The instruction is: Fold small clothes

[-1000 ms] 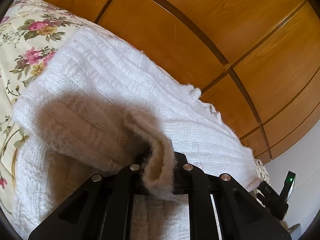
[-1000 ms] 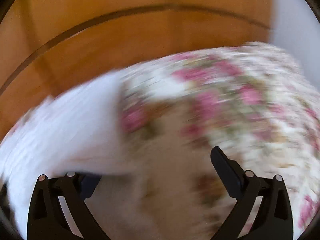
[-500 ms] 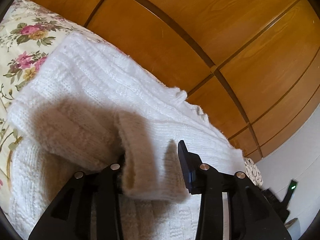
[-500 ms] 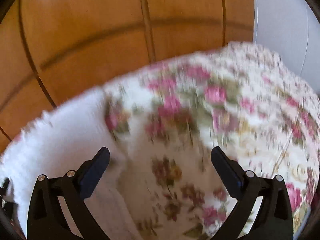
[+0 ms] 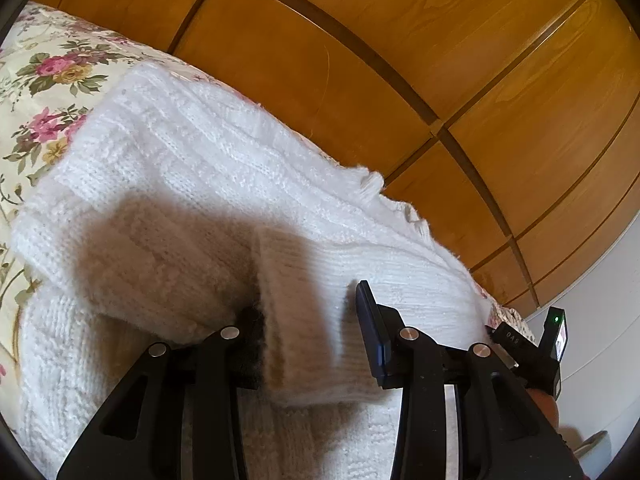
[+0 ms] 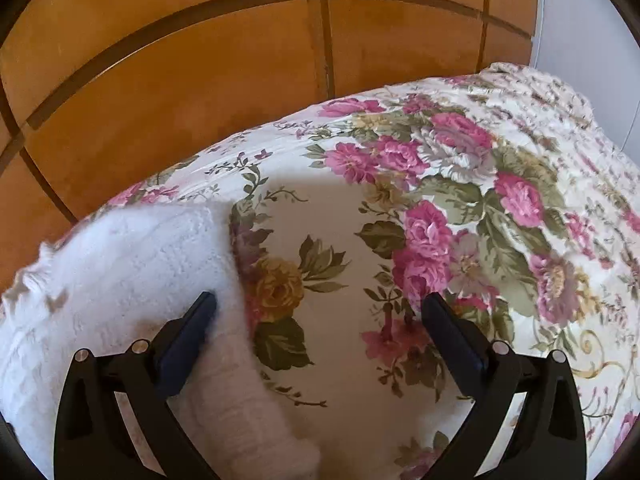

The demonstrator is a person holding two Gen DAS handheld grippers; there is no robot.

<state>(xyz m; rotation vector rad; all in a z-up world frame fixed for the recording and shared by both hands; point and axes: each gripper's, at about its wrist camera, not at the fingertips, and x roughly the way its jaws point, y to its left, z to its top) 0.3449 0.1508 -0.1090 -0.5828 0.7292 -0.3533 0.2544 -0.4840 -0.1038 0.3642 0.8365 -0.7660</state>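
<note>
1. Left claw (image 5: 310,320): spread wide, holding nothing, folded cuff of the white knit sweater (image 5: 208,184) draped loose between the fingers. Looks like mid-fold, flap just let go.
2. Sweater: chunky, fuzzy ribbed knit, lying on the floral bedspread (image 6: 460,208) ahead of both claws.
3. Right claw (image 6: 320,304): wide too, empty, sweater edge touching its left finger. Next up, probably grabbing that edge and folding across.

So the count was pretty short: one white knitted garment (image 5: 208,184) on one floral bedspread (image 6: 460,208), two grippers total, the left gripper (image 5: 312,332) and the right gripper (image 6: 320,332), each with two fingers, and one wooden paneled wardrobe (image 5: 460,60) behind the bed.
</note>
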